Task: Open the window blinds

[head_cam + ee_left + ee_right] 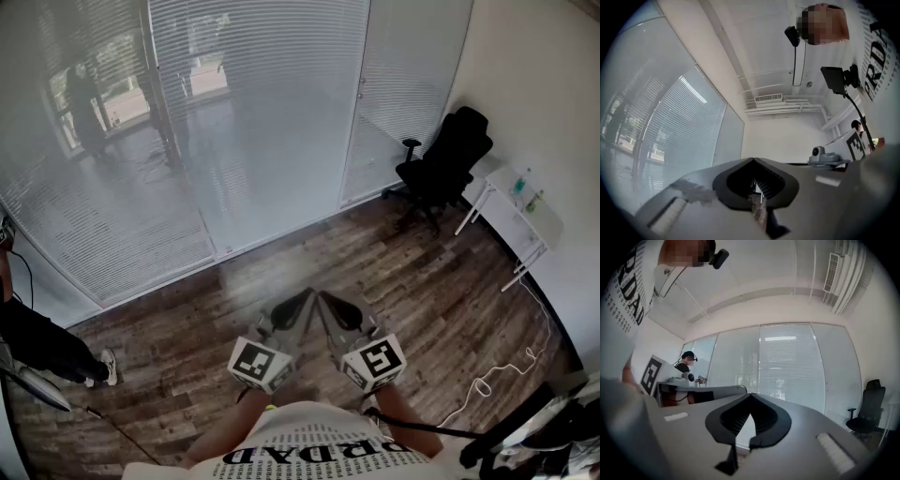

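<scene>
office chair (448, 157) (black) near blinds (253, 112); white desk (507, 212) beside it.

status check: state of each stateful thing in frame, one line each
window blinds: lowered, covering the glass
left gripper: shut, fingers together, nothing held
right gripper: shut, fingers together, nothing held
office chair: upright, unoccupied, in the corner

Right gripper (750, 395) jaws closed and empty, window blinds (792, 366) ahead, black chair (870, 408) right
</scene>
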Motion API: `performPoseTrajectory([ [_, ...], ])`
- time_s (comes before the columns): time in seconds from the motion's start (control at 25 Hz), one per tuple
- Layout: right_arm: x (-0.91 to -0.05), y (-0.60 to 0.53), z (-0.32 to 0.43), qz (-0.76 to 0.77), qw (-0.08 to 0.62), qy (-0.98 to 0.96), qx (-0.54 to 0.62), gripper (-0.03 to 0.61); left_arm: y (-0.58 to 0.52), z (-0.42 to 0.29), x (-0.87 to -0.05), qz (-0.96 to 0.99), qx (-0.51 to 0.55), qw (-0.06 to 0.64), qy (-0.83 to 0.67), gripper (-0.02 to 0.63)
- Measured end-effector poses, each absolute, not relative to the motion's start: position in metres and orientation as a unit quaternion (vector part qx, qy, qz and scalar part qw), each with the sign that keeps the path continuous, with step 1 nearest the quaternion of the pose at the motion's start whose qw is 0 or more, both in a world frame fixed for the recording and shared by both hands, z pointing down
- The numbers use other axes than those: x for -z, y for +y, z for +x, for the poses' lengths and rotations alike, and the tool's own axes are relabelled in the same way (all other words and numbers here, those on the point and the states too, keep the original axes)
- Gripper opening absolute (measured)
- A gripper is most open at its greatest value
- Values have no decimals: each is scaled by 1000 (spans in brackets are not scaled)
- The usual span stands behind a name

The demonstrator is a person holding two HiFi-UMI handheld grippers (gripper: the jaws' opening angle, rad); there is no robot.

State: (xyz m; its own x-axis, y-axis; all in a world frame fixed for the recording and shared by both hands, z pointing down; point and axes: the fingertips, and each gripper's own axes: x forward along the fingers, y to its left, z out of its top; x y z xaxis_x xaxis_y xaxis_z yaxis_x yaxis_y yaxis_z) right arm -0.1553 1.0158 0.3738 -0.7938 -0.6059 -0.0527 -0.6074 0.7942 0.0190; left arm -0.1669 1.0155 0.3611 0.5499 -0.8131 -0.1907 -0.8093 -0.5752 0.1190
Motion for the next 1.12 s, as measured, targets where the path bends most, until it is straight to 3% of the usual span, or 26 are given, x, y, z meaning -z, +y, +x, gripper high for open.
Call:
performPoseTrajectory([
  [0.68, -381, 1014, -128, -317, 40, 947, -14, 9, 1015, -139, -376, 887, 91, -14, -452, -8],
  [1.12, -384, 978, -68, -298, 37, 954, 1, 9, 980, -78, -376, 880, 79, -8, -468, -8],
])
